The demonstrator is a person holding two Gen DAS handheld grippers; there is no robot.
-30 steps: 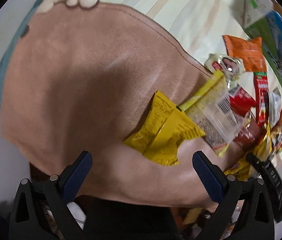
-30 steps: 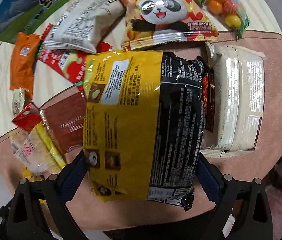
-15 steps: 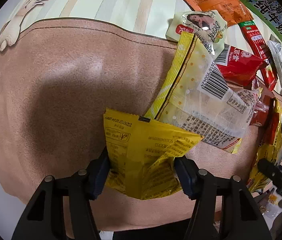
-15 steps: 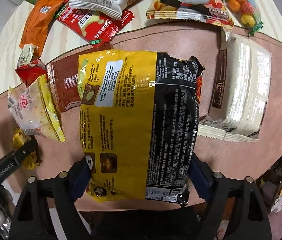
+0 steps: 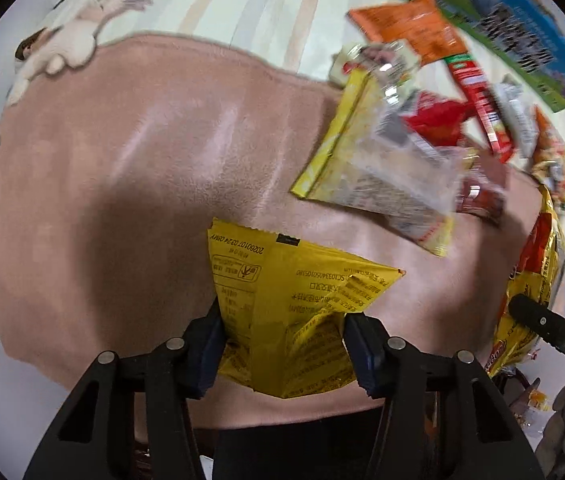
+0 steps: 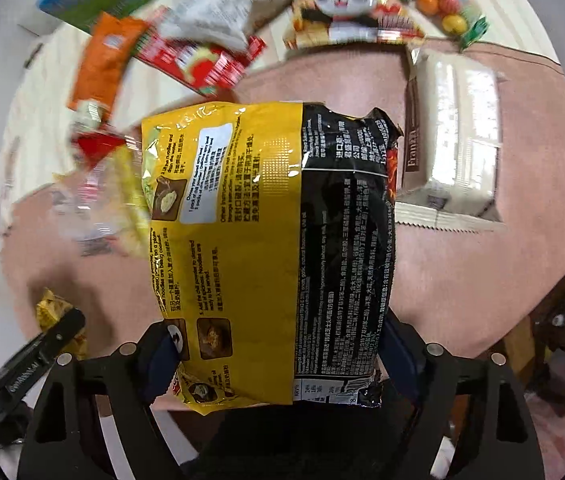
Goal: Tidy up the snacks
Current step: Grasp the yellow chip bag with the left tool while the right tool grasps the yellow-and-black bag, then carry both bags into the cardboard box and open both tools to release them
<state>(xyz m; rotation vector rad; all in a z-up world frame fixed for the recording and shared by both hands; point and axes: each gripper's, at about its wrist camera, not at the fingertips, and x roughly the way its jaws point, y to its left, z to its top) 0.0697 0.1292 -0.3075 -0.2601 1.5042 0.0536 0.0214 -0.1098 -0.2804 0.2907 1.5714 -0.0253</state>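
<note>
Crumpled yellow packet – dark print, serrated top – pinched by left gripper.

A plain yellow snack packet printed in black is shown on a dusty pink blanket. A noodle pack, half yellow and half black, is covered in small text. Cream sheeting is striped beige.

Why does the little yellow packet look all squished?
The left hand-held gripper is pinching the yellow packet from both sides, so its lower part is creased and one top corner folds over. Nothing has spilled; it looks crumpled, not torn open.
</note>
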